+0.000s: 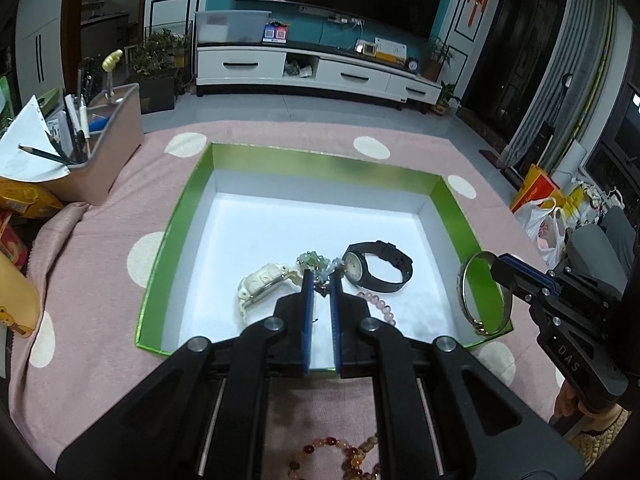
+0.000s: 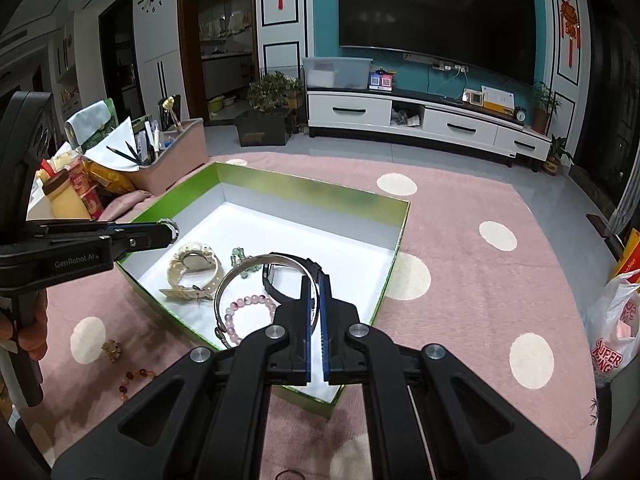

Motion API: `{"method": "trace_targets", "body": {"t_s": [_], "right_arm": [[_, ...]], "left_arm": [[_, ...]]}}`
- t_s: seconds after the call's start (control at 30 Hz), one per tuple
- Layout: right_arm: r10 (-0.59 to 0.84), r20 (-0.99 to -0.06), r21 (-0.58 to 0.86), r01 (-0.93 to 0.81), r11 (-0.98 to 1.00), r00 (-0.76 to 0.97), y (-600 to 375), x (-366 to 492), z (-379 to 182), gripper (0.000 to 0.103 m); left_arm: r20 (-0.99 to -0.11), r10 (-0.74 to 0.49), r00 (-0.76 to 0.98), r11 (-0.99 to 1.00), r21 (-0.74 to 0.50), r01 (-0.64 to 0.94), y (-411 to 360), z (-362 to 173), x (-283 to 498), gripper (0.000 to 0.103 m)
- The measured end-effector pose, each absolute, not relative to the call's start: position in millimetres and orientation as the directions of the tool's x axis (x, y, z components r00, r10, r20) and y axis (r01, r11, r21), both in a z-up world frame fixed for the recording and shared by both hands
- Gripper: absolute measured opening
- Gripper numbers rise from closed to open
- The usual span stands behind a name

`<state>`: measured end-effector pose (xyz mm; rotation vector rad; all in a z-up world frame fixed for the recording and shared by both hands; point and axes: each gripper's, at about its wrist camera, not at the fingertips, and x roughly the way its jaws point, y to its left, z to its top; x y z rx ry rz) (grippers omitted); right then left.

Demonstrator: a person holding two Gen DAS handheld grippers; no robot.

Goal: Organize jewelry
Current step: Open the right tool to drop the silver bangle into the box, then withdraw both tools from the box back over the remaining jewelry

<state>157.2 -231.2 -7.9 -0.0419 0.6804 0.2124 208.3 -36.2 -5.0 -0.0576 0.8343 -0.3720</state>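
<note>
over the green box (image 2: 394, 236), the right hand-held gripper (image 2: 316, 280) pinches a thin silver bangle (image 2: 240, 270).

A green-walled, white-floored box (image 1: 182, 216) held a cream watch (image 1: 262, 282), black watch (image 1: 378, 266), green beads (image 1: 316, 262) and pink bracelet (image 1: 380, 308); a silver bangle (image 1: 482, 294) stood upright at its right wall.
</note>
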Motion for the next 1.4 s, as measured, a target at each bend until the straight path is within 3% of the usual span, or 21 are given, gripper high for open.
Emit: {"method": "trace_targets", "body": {"t_s": [0.37,0.43,0.57,0.73,1.03,1.4], "right_arm": [[0.179,-0.669,0.033,-0.212,0.977,0.722,-224.3,172.5,-26.5,0.005],[0.179,-0.677,0.038,-0.21,0.977,0.714,-224.0,174.4,-29.4,0.013],[0.191,-0.67,0.07,-0.195,0.978,0.718,-229.6,173.3,-28.3,0.03],[0.203,-0.65,0.117,-0.167,0.979,0.733,-245.6,163.8,-20.2,0.035],[0.207,-0.651,0.151,-0.143,0.978,0.73,-263.3,136.0,-19.5,0.036],[0.253,-0.673,0.208,-0.151,0.966,0.695,-261.4,92.6,-30.1,0.036]], "left_arm": [[-0.749,-0.337,0.571,0.934,-0.19,0.301,-48.6,-26.9,222.8,0.008],[-0.751,-0.343,0.564,0.932,-0.197,0.305,-48.9,-29.1,223.4,0.025],[-0.746,-0.338,0.573,0.934,-0.19,0.303,-46.2,-28.6,220.7,0.034],[-0.732,-0.335,0.593,0.938,-0.201,0.282,-33.2,-21.6,214.3,0.05],[-0.712,-0.32,0.625,0.947,-0.233,0.22,3.9,-11.1,192.6,0.057],[-0.713,-0.302,0.633,0.95,-0.278,0.14,51.5,-17.1,144.2,0.058]]}}
